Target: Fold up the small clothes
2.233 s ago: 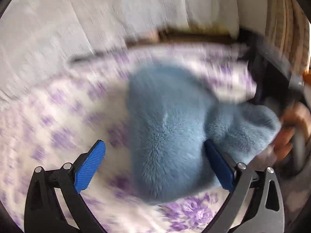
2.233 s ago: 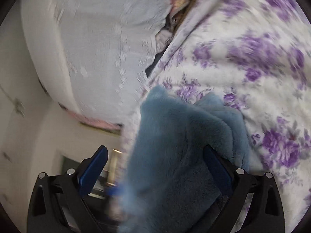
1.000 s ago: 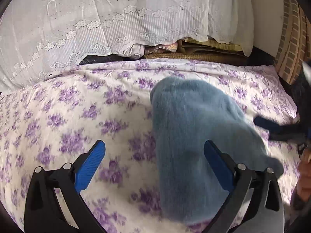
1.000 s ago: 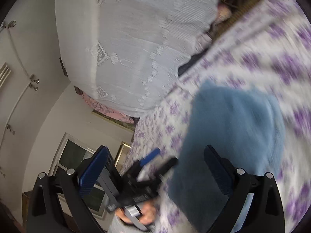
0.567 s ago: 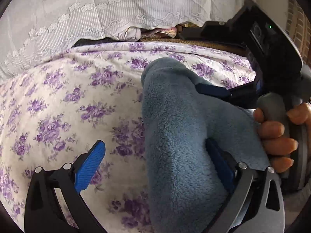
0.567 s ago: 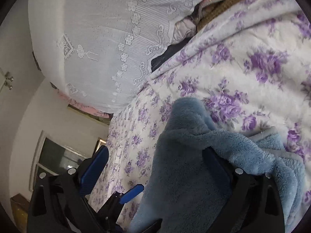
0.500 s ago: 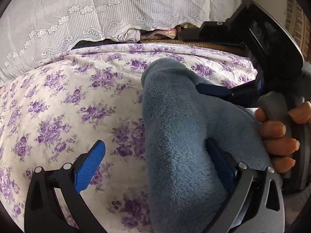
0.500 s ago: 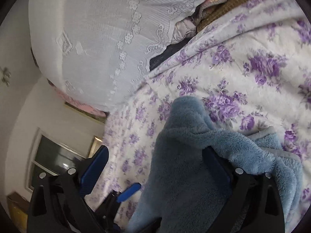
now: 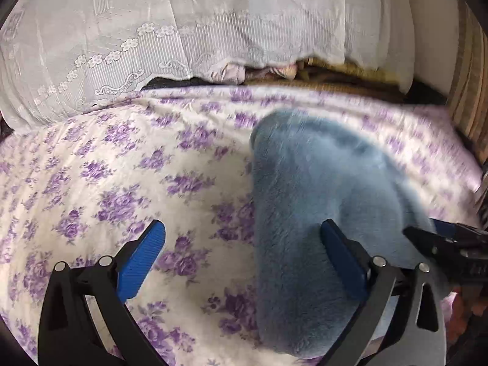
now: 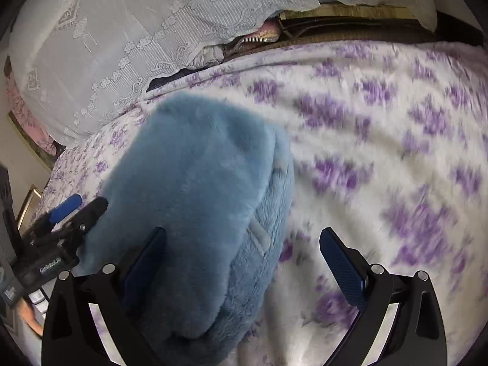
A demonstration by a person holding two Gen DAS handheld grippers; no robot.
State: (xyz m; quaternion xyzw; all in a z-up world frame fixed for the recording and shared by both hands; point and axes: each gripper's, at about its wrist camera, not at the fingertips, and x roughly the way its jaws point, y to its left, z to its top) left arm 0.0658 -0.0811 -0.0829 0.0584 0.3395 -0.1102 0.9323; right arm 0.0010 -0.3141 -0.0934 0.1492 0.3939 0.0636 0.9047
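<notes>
Left gripper [image 9: 242, 259] is sitting wide, nothing clamped. The blue fleece garment [image 9: 320, 228] is lying folded on the floral bedspread [image 9: 122, 177], covering the gripper's right finger side and running ahead of it. Right gripper [image 10: 242, 262] is also spread wide; the fleece is lying over its left finger, bedspread showing under its right finger. Lace cover [image 9: 152, 30] is hanging beyond both.

A white bedspread printed with purple flowers [image 9: 128, 164] is seen spread across the bed. At its far edge, a white lace-trimmed cloth [image 9: 170, 30] is draped over bundled fabrics [image 10: 259, 38].
</notes>
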